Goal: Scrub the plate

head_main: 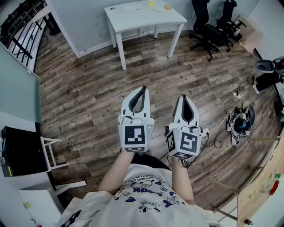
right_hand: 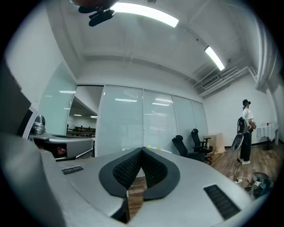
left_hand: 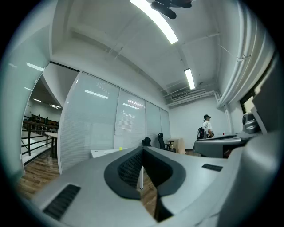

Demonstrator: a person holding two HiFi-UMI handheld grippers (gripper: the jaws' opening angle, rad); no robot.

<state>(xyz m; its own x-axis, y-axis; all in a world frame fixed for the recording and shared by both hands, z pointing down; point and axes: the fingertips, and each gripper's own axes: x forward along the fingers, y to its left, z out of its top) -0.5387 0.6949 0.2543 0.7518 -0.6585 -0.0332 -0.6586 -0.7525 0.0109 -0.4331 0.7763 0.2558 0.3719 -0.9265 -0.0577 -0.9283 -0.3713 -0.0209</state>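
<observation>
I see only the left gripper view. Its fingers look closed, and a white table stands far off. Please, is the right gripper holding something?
Observer: No. The right gripper has its fingers closed on nothing.
Operator: Is a plate on that table?
Observer: The head view shows a pale round shape on the table, maybe the plate, but it is too small to be sure.
Operator: Is anything lying on the floor nearby?
Observer: Yes, cabled gear lies on the wood floor, to the right of the right gripper and apart from it.
</observation>
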